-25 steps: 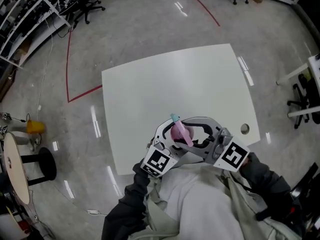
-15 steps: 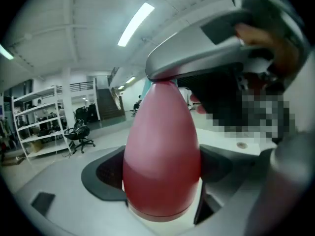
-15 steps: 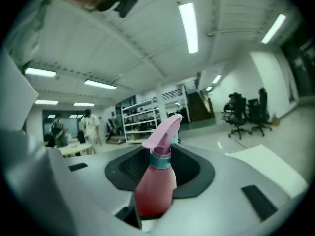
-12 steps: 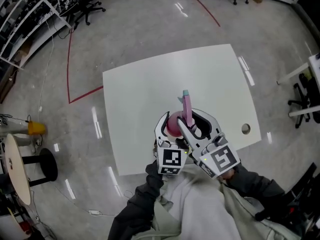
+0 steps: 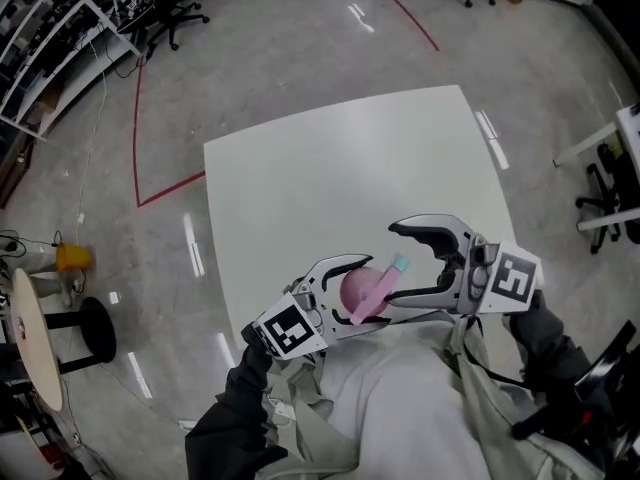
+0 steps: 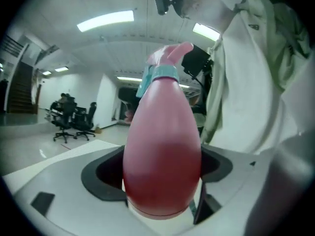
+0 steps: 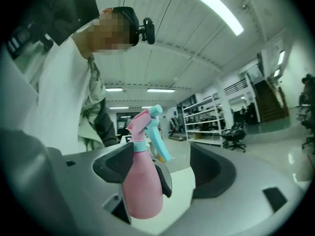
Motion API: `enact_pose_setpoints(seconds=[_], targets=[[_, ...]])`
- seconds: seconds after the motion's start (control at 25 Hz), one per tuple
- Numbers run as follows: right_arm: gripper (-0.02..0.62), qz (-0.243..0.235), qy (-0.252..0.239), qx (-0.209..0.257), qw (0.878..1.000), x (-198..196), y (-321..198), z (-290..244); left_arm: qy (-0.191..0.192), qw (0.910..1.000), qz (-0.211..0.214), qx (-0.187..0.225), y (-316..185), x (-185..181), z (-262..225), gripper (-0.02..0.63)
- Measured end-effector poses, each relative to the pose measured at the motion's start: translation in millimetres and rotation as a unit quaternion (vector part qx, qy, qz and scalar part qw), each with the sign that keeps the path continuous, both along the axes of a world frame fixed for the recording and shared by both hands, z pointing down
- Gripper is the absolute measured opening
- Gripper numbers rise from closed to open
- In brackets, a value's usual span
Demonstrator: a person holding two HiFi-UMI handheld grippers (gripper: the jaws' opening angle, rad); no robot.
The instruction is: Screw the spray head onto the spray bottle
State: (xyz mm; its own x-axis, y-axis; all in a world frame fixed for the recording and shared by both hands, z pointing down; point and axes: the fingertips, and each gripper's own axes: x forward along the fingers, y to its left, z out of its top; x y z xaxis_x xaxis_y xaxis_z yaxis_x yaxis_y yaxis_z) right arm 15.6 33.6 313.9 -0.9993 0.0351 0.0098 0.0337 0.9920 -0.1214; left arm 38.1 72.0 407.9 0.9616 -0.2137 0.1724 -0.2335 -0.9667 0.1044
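Observation:
The pink spray bottle (image 5: 353, 286) sits in front of my chest, over the near edge of the white table (image 5: 330, 168). My left gripper (image 5: 365, 290) is shut on its body, which fills the left gripper view (image 6: 162, 156). The pink spray head (image 5: 380, 286) sits on the bottle's neck, its teal nozzle pointing right. My right gripper (image 5: 393, 266) is opening its jaws wide around the nozzle end, and its pads stand off it. In the right gripper view the bottle (image 7: 142, 191) and spray head (image 7: 145, 122) stand upright between the spread jaws of the right gripper (image 7: 162, 168).
Red tape lines (image 5: 160, 190) mark the grey floor left of the table. Office chairs (image 5: 165, 13) and shelving (image 5: 40, 38) stand at the far left. A round side table (image 5: 25, 338) and a yellow object (image 5: 68, 256) are at the left edge.
My right gripper has let go of the spray head and swung out to the right with its jaws spread. The left gripper has shifted left, tipping the bottle so its nozzle points right.

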Motion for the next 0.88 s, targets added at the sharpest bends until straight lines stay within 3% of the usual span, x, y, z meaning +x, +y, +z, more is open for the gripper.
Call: enact_pose_setpoints(seconds=[0.08,0.16,0.2,0.24,0.28,0.4,0.48,0.56,0.6,0.64,0.68,0.76,0.88], targets=[[0.336,-0.063,0.001,0.005,0.998,-2.2,15.5,-10.9,-0.004,0.9990,0.042,-0.014,11.5,13.4,1.2,0.436],[0.335,-0.094,-0.016,0.009,0.995,-5.1,26.0,-24.0,-0.006,0.9987,0.045,-0.025,8.2,21.4,3.9,0.436],[0.292,-0.094,-0.022,0.017,0.995,-7.3,27.8,-28.0,-0.007,0.9991,0.031,-0.027,1.4,21.9,5.7,0.436],[0.154,-0.082,-0.023,0.031,0.996,-10.2,27.1,-28.9,-0.005,0.9996,0.009,-0.026,-7.7,19.7,7.1,0.436],[0.111,-0.062,-0.018,0.045,0.997,-13.4,23.8,-26.8,-0.005,0.9996,-0.019,-0.020,-17.9,15.5,8.4,0.436],[0.107,0.026,-0.001,0.058,0.998,-22.0,0.9,-16.9,-0.024,0.9914,-0.129,0.002,-49.4,-1.7,14.9,0.436],[0.107,0.136,0.010,0.040,0.990,-26.2,-22.5,-13.6,-0.062,0.9706,-0.232,0.007,-71.5,-15.4,22.0,0.436],[0.107,0.273,0.013,0.014,0.962,-26.3,-42.8,-11.8,-0.108,0.9362,-0.335,0.008,-88.1,-25.8,31.5,0.436],[0.107,0.319,0.010,0.014,0.948,-25.6,-46.3,-12.1,-0.111,0.9258,-0.361,0.002,-91.1,-25.1,34.3,0.436],[0.107,0.340,0.008,0.021,0.940,-25.4,-44.6,-12.5,-0.098,0.9251,-0.367,-0.007,-91.1,-20.9,33.5,0.436],[0.108,0.336,0.009,0.031,0.941,-25.5,-39.3,-12.4,-0.075,0.9312,-0.356,-0.015,-89.8,-15.8,28.9,0.436],[0.123,0.273,0.006,0.052,0.960,-23.5,-23.7,-13.3,-0.036,0.9466,-0.319,-0.025,-85.8,-10.2,20.2,0.436],[0.153,0.159,-0.008,0.076,0.984,-6.4,-2.7,-18.4,-0.023,0.9621,-0.271,-0.022,-80.6,-18.0,16.7,0.436]])
